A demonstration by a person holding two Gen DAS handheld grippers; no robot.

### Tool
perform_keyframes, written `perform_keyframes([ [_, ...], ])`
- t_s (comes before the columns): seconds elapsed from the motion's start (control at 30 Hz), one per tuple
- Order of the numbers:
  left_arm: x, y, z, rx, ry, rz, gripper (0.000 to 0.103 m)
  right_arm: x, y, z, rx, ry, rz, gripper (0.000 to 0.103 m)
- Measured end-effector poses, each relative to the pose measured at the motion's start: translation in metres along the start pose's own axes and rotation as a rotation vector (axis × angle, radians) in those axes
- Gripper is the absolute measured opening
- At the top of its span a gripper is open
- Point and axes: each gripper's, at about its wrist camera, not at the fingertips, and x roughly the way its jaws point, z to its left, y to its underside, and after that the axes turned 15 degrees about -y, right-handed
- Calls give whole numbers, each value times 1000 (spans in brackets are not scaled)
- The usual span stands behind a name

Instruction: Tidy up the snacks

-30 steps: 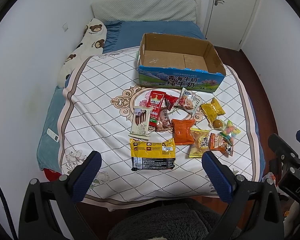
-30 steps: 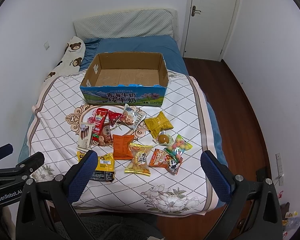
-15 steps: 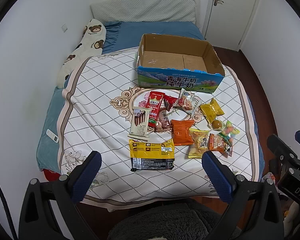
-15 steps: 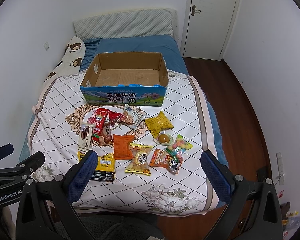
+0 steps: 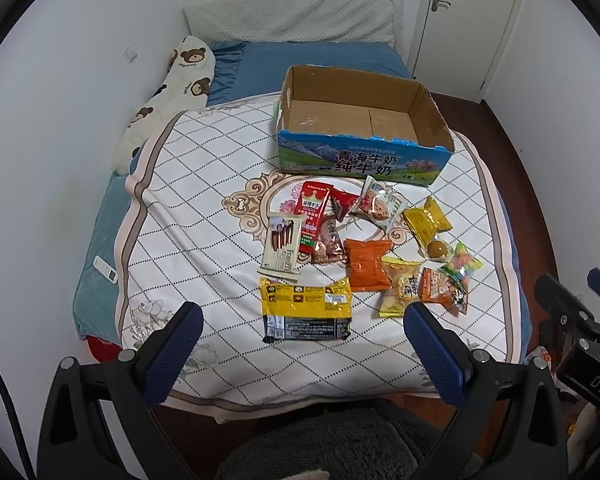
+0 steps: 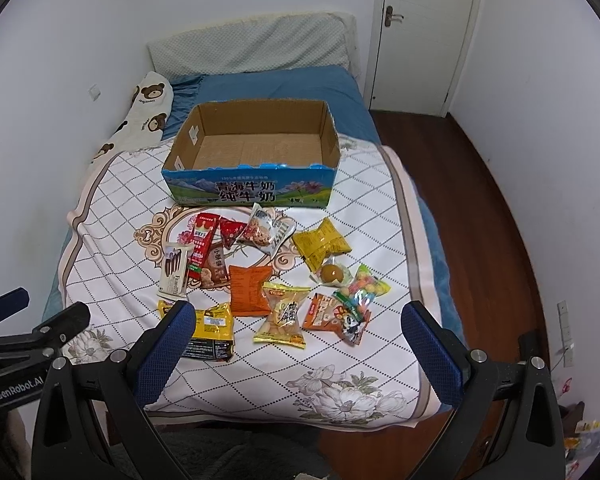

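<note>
Hovering, left jaws: the left gripper hangs over the foot of the bed with its blue-padded jaws spread wide and nothing between them.
Right jaws: the right gripper is likewise wide open and empty, beside the left one and at about the same height.
Nearest snack: the flat yellow-and-black foil packet lies straight ahead of the left jaws, just beyond their tips in that view; in the right wrist view it sits partly behind the left-hand finger.
Long axis: this packet lies crosswise to the left jaws, its length running left to right, printed face up.
Nearer hand: the left, by my reading; the right gripper faces the yellow crinkled bag with brown lettering and the orange flat pouch instead.
Rest of the snacks: a loose cluster on the white diamond-quilted bedspread, between the jaws and the box.
Destination: the open cardboard box with a blue printed front stands beyond the cluster, empty, long side towards the grippers.
Likely next move: lower the left jaws and turn them to close across the packet's short width.
</note>
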Motion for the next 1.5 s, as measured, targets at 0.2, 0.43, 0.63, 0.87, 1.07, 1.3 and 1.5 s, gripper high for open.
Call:
perform_keyframes([
  [0.2, 45, 5, -18, 157, -97, -58, 103, 53, 10, -33, 113, -74, 121, 103],
  [0.43, 135, 35, -80, 657, -169, -95, 103, 144, 36, -83, 272, -145, 304, 103],
  [0.63, 208, 69, -131, 1047, -158, -104, 103, 217, 57, -109, 354, -157, 392, 103],
  [0.87, 277, 110, -171, 1365, -138, -12, 103, 262, 74, -115, 398, -169, 460, 103],
  [1.07, 287, 99, -176, 1271, -69, 19, 88, 279, 77, -114, 389, -170, 477, 103],
  [1.3, 297, 33, -142, 851, -72, 181, 82, 288, 73, -112, 381, -182, 479, 101],
  [1.5, 320, -25, -64, 144, -41, 487, 82, 310, 59, -105, 340, -177, 467, 98],
])
